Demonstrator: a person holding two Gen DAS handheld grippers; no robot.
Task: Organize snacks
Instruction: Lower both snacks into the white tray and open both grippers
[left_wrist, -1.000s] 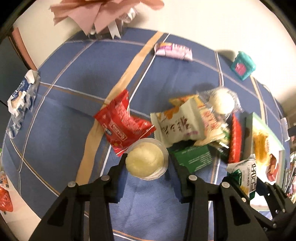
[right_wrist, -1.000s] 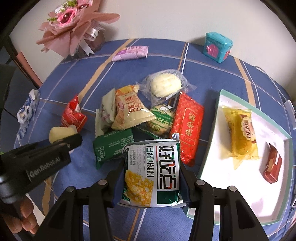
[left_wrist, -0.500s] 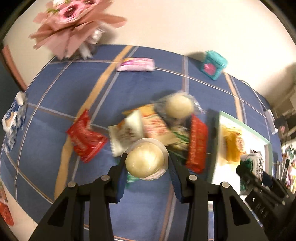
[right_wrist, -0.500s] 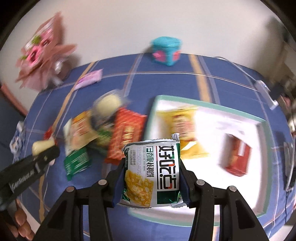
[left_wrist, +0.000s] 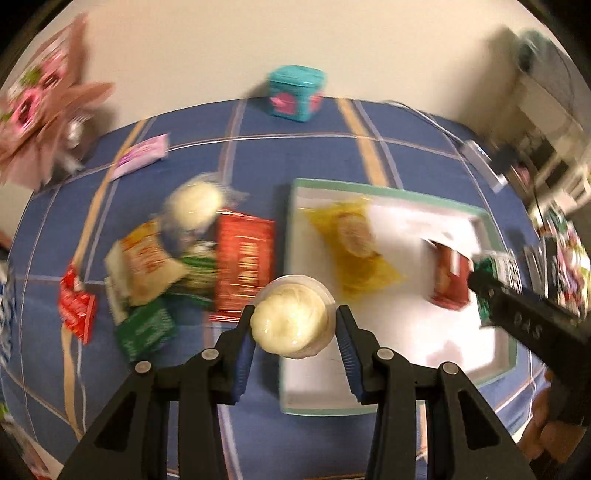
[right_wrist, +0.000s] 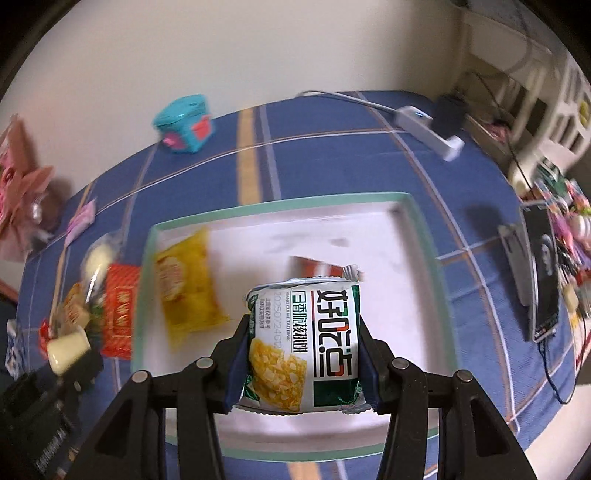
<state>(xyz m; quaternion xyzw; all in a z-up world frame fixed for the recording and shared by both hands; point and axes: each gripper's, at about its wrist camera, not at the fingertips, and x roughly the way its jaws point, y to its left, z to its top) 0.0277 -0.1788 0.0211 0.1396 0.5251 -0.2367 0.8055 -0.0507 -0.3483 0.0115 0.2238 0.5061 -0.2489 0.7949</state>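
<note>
You hold two snacks above a white tray (right_wrist: 424, 236) with a green rim, which lies on a blue checked tabletop (left_wrist: 295, 155). Your left tongs (left_wrist: 294, 325) pinch a round pudding cup (left_wrist: 293, 321) by its sides; it hangs over the tray's near-left edge. Your right tongs (right_wrist: 301, 350) pinch a green and white snack packet (right_wrist: 306, 339) over the middle of the tray, toward its near side.

To do this step well, lower each snack until it nearly touches a bare patch of tray, then spread the tongs. Inside the tray, a yellow packet (right_wrist: 188, 284) lies at the left and a red packet (left_wrist: 450, 280) toward the right, so aim for the white gaps. Bring the cup further inside the rim first, or it may tip off the edge.

The snack packet stands upright in the tongs, its long axis running away from you, torn-looking top edge pointing toward the tray's far side. The cup is round; its sealed top faces the camera.

More snacks lie heaped just left of the tray.
</note>
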